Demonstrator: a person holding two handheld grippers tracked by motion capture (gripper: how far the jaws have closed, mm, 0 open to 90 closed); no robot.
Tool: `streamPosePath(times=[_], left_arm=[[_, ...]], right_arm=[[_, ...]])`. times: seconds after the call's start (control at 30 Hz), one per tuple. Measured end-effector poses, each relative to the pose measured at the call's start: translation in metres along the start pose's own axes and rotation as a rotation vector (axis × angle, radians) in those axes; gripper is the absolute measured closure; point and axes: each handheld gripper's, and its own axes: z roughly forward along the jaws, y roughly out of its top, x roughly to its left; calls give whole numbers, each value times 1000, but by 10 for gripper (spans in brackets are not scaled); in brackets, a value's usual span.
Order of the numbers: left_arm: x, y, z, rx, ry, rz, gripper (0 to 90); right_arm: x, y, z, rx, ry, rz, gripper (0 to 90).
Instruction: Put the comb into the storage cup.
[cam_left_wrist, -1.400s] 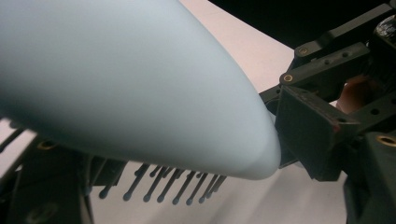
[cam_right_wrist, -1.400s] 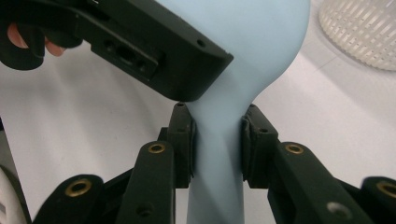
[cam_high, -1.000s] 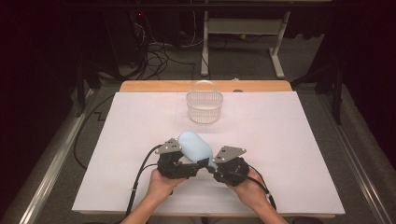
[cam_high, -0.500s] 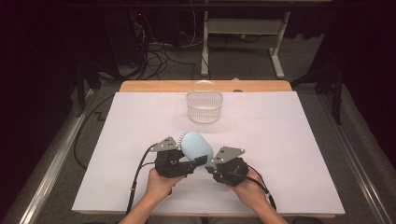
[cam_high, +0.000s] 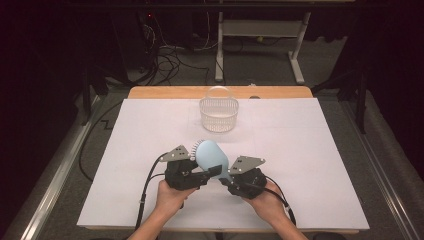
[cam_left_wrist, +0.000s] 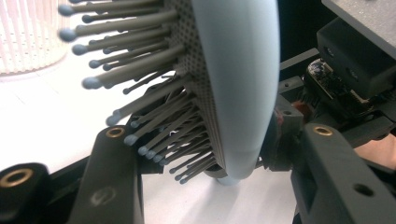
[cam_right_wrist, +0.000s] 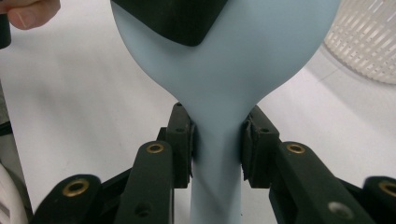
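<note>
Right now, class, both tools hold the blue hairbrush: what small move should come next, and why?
Probably the right tool should let go of the handle. The left tool has just closed across the hairbrush head, so it could carry it alone toward the basket beyond.

I see the hairbrush (cam_high: 211, 156) near the table's (cam_high: 320, 165) near-centre, between the left gripper (cam_high: 202, 176) and right gripper (cam_high: 226, 181), with the basket (cam_high: 219, 114) farther off behind it.

Only the white basket (cam_high: 218, 114) stands ahead of both tongs; bare table (cam_high: 310, 150) lies open either side.
</note>
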Motion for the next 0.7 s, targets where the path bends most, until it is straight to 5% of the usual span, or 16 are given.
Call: streamPosePath(times=[0.3,0.7], left_arm=[[-2,3,-4,-17,5,0,506],[1,6,-12,-46,24,-9,513]], right_arm=[[-4,0,-3,-20,24,28,665],[-9,-3,-5,-66,47,58,496]])
